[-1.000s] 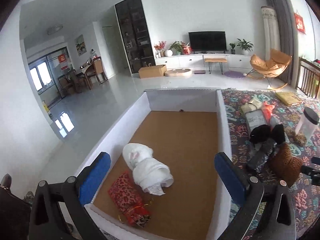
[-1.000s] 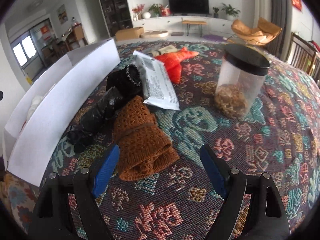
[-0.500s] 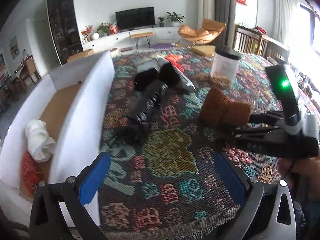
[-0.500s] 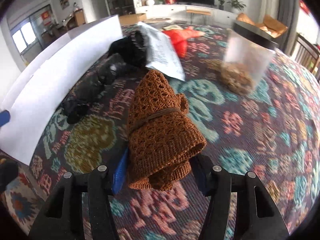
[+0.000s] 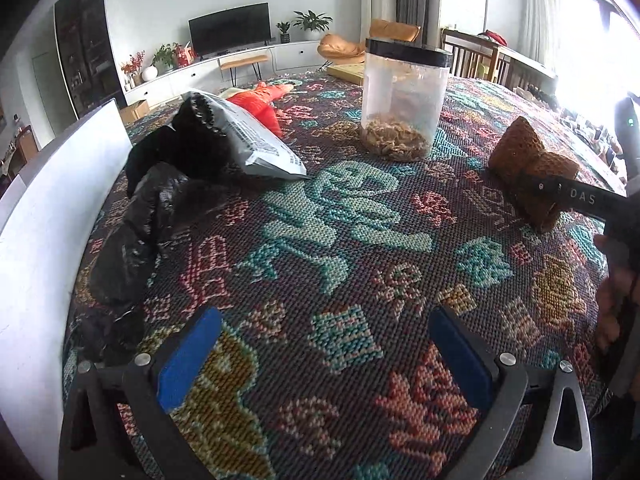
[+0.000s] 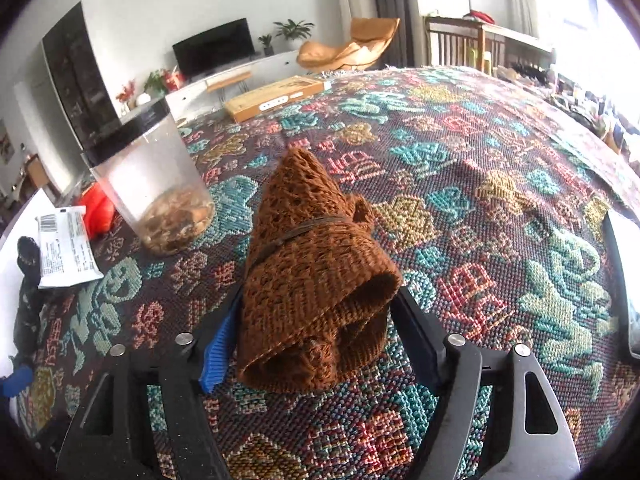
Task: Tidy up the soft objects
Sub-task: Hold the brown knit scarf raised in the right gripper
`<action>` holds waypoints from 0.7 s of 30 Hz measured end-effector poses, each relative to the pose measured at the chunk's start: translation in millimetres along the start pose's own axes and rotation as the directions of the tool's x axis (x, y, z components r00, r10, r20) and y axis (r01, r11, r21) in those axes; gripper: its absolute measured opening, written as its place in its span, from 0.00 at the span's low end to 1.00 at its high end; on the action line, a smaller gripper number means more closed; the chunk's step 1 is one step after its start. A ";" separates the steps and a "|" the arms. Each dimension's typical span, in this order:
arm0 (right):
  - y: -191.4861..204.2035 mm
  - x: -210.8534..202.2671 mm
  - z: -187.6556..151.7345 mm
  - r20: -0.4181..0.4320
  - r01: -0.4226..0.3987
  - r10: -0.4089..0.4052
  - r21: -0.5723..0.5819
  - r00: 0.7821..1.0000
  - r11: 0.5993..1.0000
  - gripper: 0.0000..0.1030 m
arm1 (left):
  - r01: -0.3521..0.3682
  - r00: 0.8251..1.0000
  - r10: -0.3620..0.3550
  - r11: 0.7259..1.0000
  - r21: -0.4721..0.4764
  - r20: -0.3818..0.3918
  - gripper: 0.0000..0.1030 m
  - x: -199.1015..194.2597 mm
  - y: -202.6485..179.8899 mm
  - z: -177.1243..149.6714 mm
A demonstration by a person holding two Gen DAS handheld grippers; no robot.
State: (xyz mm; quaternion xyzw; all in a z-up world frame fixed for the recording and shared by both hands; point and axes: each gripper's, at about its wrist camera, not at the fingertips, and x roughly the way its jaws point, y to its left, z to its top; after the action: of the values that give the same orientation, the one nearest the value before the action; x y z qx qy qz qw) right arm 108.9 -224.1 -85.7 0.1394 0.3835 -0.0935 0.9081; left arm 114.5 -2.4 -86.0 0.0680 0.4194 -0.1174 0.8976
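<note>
Left wrist view: the left gripper (image 5: 324, 356) is hovering over the patterned cloth (image 5: 344, 248) with its jaws standing wide and nothing between them. Ahead of the left jaw a black bag (image 5: 136, 236) is lying beside the white box wall (image 5: 44, 216), and beyond it a grey packet (image 5: 256, 140) is leaning on a black bundle (image 5: 176, 148). Straight ahead, well beyond the jaws, a clear jar (image 5: 402, 100) is standing upright. Far to the right of the right jaw the brown knit (image 5: 528, 168) is sitting between the other gripper's fingers.

Right wrist view: the right gripper (image 6: 320, 344) is opening its jaws, with the knit (image 6: 316, 280) lying between them, its rolled end nearest the camera and its point stretching ahead. The blue left pad (image 6: 218, 344) is sitting at the knit's edge; whether the pads are pressing is unclear. The jar (image 6: 148, 188) is standing ahead-left of the jaws.
</note>
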 end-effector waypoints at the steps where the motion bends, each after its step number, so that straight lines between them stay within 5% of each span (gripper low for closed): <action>1: -4.3 4.1 -0.8 -0.033 -0.012 0.012 0.005 0.999 1.000 0.80 | 0.002 1.000 -0.002 1.000 -0.004 -0.013 1.00 5.4 -2.0 0.9; 4: 2.2 1.3 -3.2 -0.040 0.010 -0.011 -0.015 0.999 1.000 0.80 | -0.011 0.998 0.011 1.000 -0.007 -0.058 1.00 15.8 -5.8 0.8; 21: 24.7 6.4 -17.3 -0.072 0.093 -0.101 -0.108 0.992 0.990 0.85 | -0.001 0.999 0.000 1.000 -0.031 -0.049 1.00 20.6 -2.1 -0.5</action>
State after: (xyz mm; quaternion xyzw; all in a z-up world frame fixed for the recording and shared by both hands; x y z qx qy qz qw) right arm 108.5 -195.6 -97.4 0.0762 0.4290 -0.1121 0.8931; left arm 126.3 -7.5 -102.1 0.0569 0.4433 -0.1088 0.8879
